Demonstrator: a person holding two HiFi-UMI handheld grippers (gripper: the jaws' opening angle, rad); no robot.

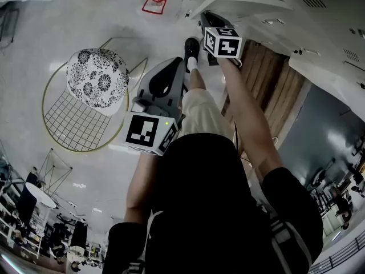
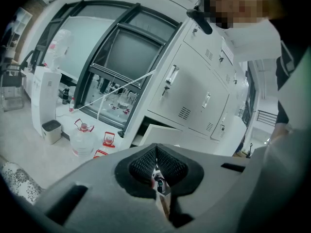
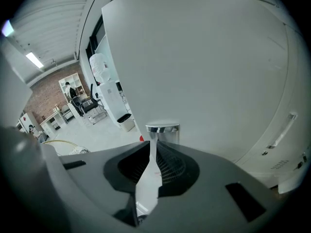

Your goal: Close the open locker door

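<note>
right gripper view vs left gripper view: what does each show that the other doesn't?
Right only: right hand-held gripper shut on the edge of the locker door, by a chrome knob. Left only: left hand-held gripper shut, empty; the locker bank; water jugs on the floor. Both: white dispenser and bin.

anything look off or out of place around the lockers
One low locker door stands open while the other lockers are shut. The right gripper is clamped on its edge. Nothing else stands out.

Two grippers (image 2: 156, 168) (image 3: 153, 165), one chair (image 1: 74, 119), one locker door (image 3: 194, 57)
</note>
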